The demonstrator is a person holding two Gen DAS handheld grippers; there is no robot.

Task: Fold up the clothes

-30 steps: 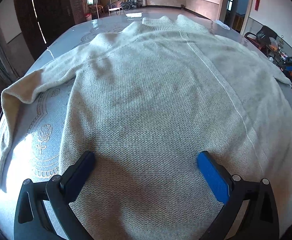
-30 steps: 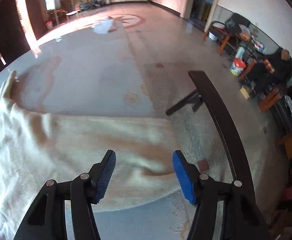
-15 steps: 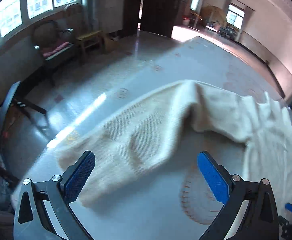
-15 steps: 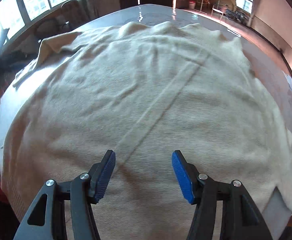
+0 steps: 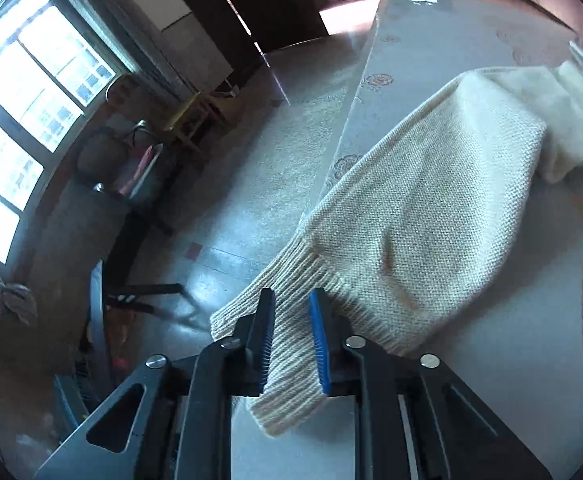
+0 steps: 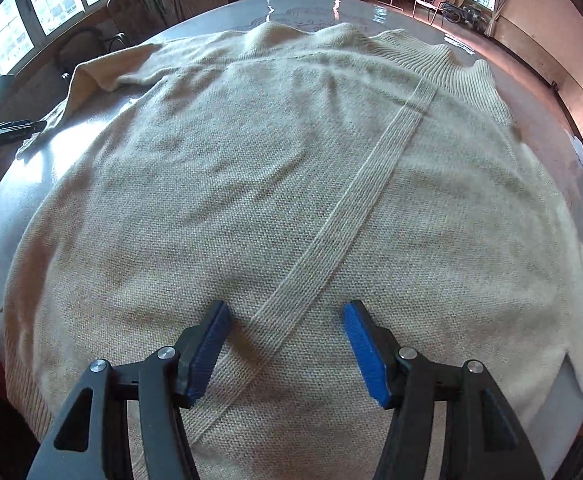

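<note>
Left gripper (image 5: 291,340) jaws closing on cream sweater (image 6: 291,184) cuff (image 5: 287,360), apparently gripping, right gripper (image 6: 287,348) jaws spread, empty

Right tongs (image 6: 287,344): jaws apart above sweater | Sweater (image 6: 275,184): cream knit, spread flat on grey worktop (image 6: 19,188) | Ribbed band (image 6: 363,200): runs diagonally between jaws

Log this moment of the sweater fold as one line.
left gripper: closing on sleeve cuff | right gripper: open over sweater
</note>
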